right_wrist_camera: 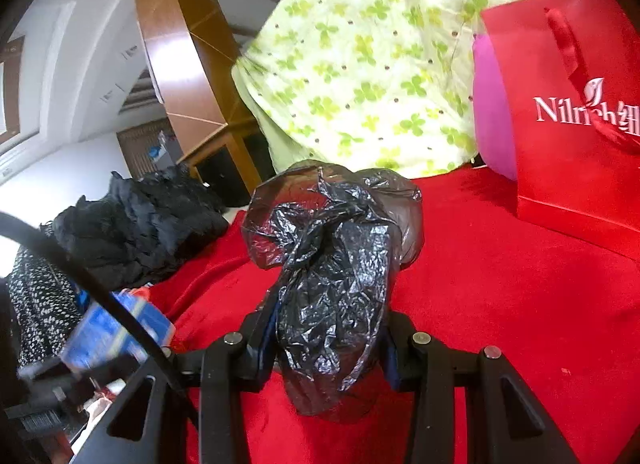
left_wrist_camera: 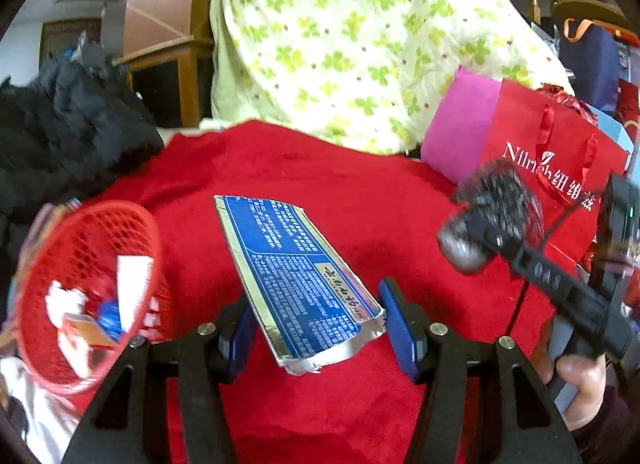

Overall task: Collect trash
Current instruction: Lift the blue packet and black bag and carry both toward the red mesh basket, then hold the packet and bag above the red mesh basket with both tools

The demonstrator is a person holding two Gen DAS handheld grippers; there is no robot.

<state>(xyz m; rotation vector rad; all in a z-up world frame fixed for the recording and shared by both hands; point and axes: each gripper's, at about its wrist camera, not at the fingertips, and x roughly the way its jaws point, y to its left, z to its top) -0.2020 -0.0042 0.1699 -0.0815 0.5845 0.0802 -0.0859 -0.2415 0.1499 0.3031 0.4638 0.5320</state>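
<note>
Two pieces of trash are held in the claws above a red-covered surface.

A red mesh basket, tilted and already holding scraps of paper, is seen to the left of the left claw and slightly ahead of it. A flattened blue-and-silver foil wrapper is gripped between the blue pads of the left claw at its torn near end; its long axis runs forward and to the left, away from the claw, with the printed face up. The jaws are clenched on it at about half width. A crumpled black plastic bag is clamped in the right claw, bulging upward and forward beyond the narrowly set fingers. In the left view, the right claw is seen to the right, blurred.
</note>
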